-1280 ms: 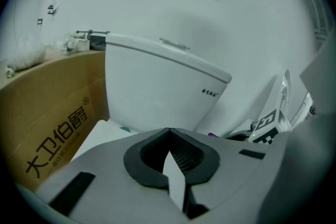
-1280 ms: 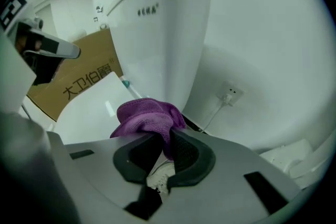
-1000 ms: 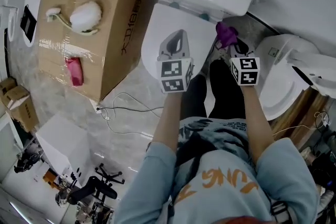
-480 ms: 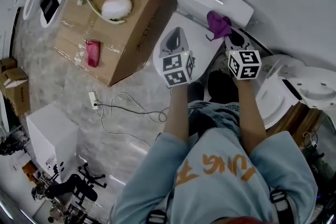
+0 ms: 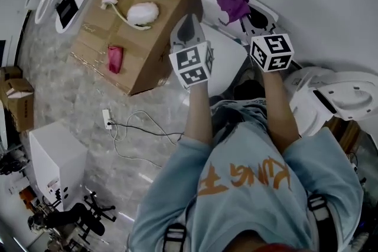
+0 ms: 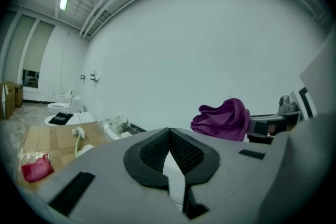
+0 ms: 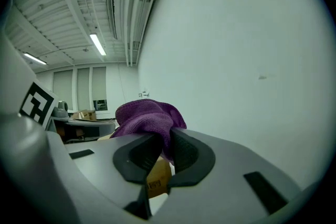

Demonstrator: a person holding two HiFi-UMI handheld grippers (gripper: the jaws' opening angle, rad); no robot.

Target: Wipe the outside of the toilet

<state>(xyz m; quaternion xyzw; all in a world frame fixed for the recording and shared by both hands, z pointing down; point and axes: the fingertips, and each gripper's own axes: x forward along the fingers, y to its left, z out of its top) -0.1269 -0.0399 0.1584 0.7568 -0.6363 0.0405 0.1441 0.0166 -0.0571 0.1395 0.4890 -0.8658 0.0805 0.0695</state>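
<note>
Toilet (image 5: 228,63) mostly hidden: both arms and the marker cubes cover the bowl, and only the lid and part of the tank show. Right gripper (image 7: 159,140) has its jaws pinching a purple cloth (image 7: 147,115), which is up at the tank top by the wall. Left gripper (image 6: 169,135) has its jaws pressed together on nothing and is raised over the lid. Cardboard box (image 5: 133,38) stands close against the toilet's left side. A second toilet (image 5: 331,94) sits near on the right, cut off by the frame edge. Cable (image 5: 137,127) lies on the floor in front.
</note>
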